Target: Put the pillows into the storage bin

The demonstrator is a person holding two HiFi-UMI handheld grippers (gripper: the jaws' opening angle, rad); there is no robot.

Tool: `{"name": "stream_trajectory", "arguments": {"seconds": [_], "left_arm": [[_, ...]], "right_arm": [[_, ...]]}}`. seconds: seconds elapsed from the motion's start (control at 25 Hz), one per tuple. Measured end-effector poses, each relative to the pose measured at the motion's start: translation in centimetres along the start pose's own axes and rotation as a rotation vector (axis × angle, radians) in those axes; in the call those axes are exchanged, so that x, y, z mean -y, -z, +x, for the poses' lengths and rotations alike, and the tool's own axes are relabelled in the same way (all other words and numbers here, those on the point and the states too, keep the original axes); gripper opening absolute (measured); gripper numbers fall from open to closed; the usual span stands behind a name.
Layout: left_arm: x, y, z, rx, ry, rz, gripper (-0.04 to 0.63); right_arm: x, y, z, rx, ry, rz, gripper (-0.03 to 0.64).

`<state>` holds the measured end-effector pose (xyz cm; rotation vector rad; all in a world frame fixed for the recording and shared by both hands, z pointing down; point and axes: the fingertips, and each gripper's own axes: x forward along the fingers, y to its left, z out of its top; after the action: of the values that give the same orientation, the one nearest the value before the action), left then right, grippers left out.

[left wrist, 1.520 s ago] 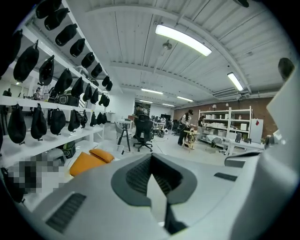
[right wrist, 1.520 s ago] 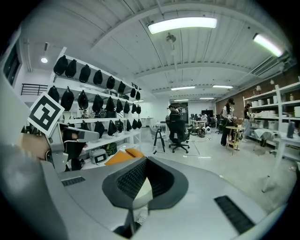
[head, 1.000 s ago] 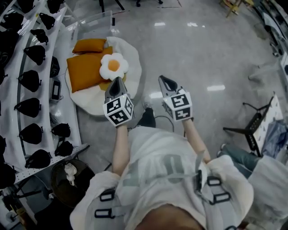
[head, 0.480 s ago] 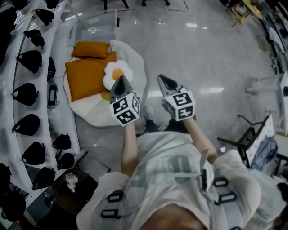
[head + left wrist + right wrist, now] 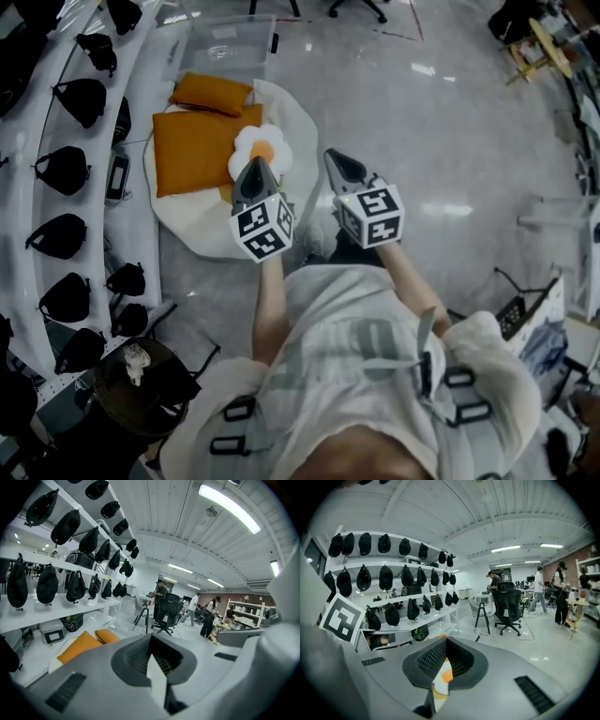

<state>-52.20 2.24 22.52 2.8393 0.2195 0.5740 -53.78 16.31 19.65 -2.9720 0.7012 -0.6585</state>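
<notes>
left gripper and right gripper, jaws shut and empty, have drawn nearer the pillows than a second ago. large orange pillow, small orange pillow and egg pillow lie on a white cushion along the shelving's edge, the clear storage bin just beyond; bare floor opens to the right.

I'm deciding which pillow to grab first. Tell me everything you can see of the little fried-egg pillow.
The fried-egg pillow is small, soft-looking plush: a white scalloped rim round an orange yolk. It lies flat on the big white floor cushion, its edge overlapping the large orange pillow. Nothing grips it.
</notes>
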Motion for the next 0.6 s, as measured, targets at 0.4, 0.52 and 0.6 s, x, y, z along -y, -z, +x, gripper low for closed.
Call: {"name": "stream_trajectory", "arguments": {"seconds": [0.4, 0.52, 0.6], "left_arm": [[-2.6, -1.5, 0.0, 0.062, -0.127, -0.037, 0.006], [-3.1, -2.6, 0.1, 0.103, -0.169, -0.048, 0.006], [-3.5, -3.4, 0.5, 0.131, -0.202, -0.055, 0.006]], "right_arm": [[0.5, -2.4, 2.0, 0.081, -0.117, 0.001, 0.008], [1.1, -3.9, 4.1, 0.095, -0.159, -0.013, 0.008], [1.6, -5.0, 5.8, 0.101, -0.189, -0.047, 0.008]]}}
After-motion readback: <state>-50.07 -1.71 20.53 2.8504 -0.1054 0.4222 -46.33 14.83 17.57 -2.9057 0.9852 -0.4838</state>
